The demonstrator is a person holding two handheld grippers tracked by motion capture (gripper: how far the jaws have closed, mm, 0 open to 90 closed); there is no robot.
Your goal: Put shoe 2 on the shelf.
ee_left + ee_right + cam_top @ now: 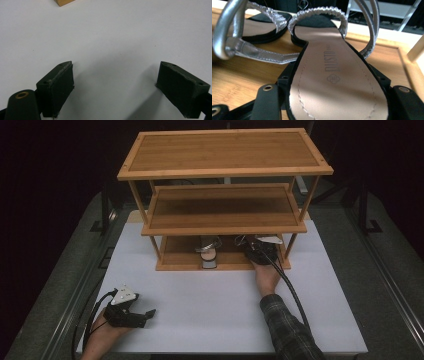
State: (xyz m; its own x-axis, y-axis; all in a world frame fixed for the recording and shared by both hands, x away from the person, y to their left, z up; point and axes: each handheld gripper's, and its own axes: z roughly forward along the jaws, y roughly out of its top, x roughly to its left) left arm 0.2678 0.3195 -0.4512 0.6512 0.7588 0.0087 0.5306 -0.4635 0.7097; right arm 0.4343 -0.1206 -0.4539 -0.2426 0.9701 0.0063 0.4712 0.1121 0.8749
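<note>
Looking forward and down from high above the near edge onto the white table (215, 295) and wooden rack (225, 150). Left gripper view close over bare tabletop. Right gripper view tight inside the rack's bottom shelf (239, 77), shared with the high view.

White table (165, 320) centre, grey floor (60, 270) left and right; far side black, unlit; light falling on tabletop only.

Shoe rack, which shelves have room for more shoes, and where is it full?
The top shelf and middle shelf are bare. The white table is open between the rack's front edge and the left hand-held gripper. The bottom shelf is crowded on its right half: two silver sandals, and the right hand-held gripper clamps one.
</note>
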